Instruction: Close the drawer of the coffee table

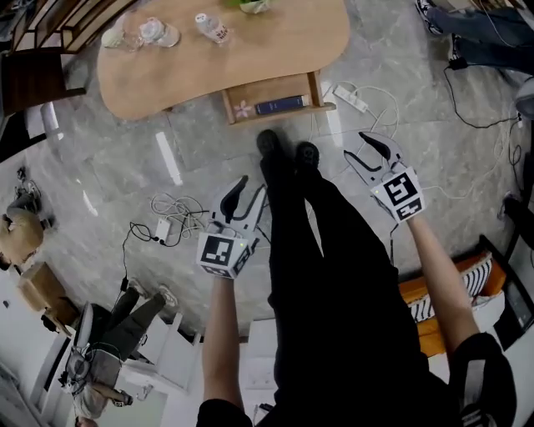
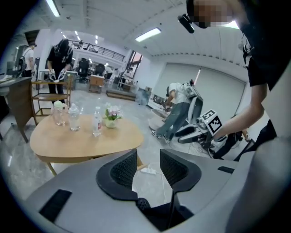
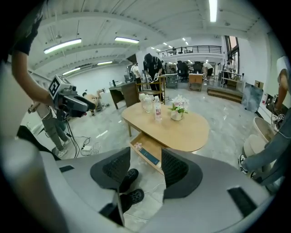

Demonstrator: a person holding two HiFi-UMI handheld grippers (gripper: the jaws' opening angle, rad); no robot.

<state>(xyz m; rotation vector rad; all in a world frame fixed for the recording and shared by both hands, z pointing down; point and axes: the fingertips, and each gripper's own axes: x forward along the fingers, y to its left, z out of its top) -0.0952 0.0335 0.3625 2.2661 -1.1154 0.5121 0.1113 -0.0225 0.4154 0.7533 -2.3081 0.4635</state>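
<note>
The drawer (image 1: 269, 88) stands pulled out from the near edge of the worktop (image 1: 250, 50) with a dark book (image 1: 279, 105) inside, while the left gripper (image 1: 249, 190) and right gripper (image 1: 367, 154) hang released and empty, well short of it, probably readying to push it shut

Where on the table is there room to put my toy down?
The table is bare along its near side, between the glasses and bottle and the edge over the drawer. Its right end past the plant is bare too. The far left corner is crowded. The drawer has room behind the book.
</note>
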